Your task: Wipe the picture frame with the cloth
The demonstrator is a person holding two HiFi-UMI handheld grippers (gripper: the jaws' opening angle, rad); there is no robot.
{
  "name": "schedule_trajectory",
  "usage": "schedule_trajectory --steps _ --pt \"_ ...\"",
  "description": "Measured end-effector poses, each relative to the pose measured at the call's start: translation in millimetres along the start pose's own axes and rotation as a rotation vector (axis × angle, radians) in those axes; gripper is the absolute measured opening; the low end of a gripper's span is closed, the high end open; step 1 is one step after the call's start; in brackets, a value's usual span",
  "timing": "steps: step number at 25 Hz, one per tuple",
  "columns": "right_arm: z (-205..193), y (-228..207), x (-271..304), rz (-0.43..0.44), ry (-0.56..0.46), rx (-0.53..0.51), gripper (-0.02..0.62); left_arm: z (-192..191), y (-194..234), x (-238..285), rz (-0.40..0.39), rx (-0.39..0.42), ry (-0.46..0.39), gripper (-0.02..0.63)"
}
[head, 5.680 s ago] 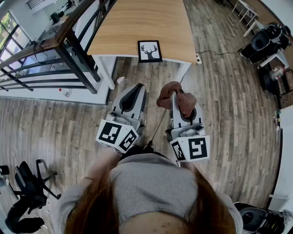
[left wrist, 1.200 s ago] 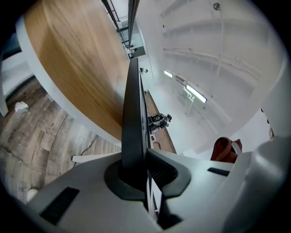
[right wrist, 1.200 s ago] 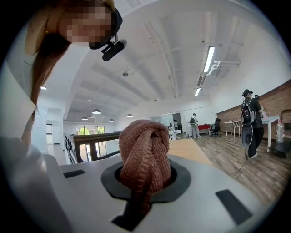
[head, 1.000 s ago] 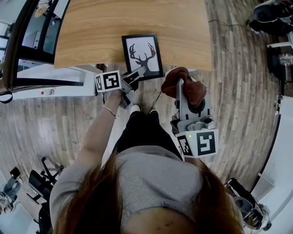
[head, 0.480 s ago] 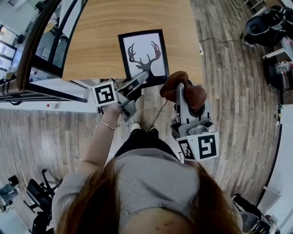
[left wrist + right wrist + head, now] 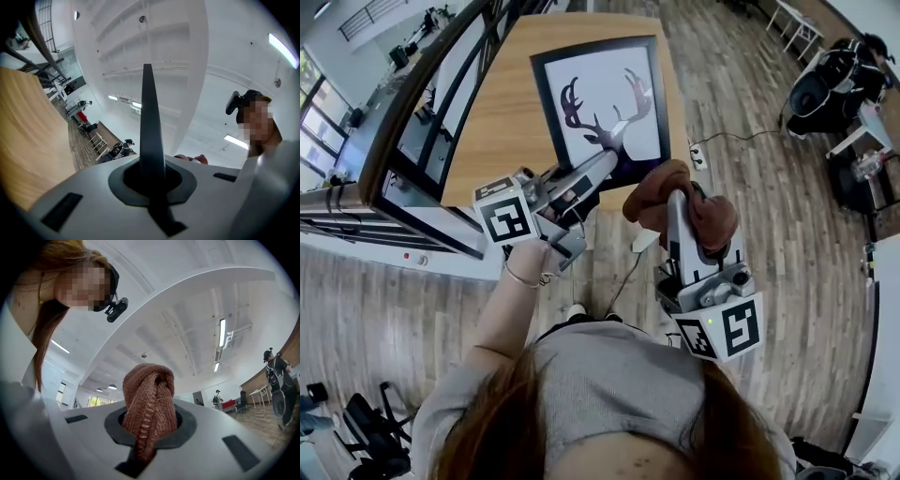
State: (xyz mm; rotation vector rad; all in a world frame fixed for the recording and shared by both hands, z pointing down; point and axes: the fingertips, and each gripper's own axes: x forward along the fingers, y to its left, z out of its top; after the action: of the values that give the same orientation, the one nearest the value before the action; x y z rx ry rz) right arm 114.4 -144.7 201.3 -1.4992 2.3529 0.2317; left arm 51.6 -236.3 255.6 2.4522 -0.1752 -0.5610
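In the head view the black picture frame [image 6: 609,84] with a white antler print is held up above the wooden table [image 6: 502,112]. My left gripper [image 6: 607,164] is shut on the frame's lower edge. Seen from the left gripper view, the frame [image 6: 149,117] is a thin dark blade, edge-on, standing out of the shut left gripper [image 6: 152,176]. My right gripper [image 6: 677,199] sits just to the right of the frame's lower corner, shut on a bunched brown cloth [image 6: 717,220]. The same cloth [image 6: 149,399] bulges from the right gripper [image 6: 147,427] in its own view.
A dark railing with glass panels [image 6: 422,122] runs along the table's left side. A power strip [image 6: 698,155] and its cable lie on the wood floor right of the table. Black chairs and gear [image 6: 834,80] stand at the far right.
The frame has come up off the table and looms larger and tilted. Both grippers have risen with it; the cloth stays gripped in the right one.
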Motion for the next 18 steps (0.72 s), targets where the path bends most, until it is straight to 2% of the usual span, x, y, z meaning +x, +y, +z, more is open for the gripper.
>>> schedule_trajectory --steps 4,9,13,18 --pt "6.5 11.3 -1.1 0.036 0.004 0.002 0.046 3.4 -19.8 0.0 -0.022 0.059 0.024 0.018" --pt "23.6 27.8 8.7 0.148 0.017 -0.043 0.046 4.1 -25.1 0.5 -0.032 0.05 0.032 0.018" --pt "70.5 50.9 37.3 0.276 -0.055 -0.161 0.046 6.4 -25.0 0.5 -0.029 0.04 0.034 0.018" --pt "107.7 70.5 62.7 0.332 -0.107 -0.329 0.046 -4.6 -37.0 3.7 0.006 0.105 0.073 0.018"
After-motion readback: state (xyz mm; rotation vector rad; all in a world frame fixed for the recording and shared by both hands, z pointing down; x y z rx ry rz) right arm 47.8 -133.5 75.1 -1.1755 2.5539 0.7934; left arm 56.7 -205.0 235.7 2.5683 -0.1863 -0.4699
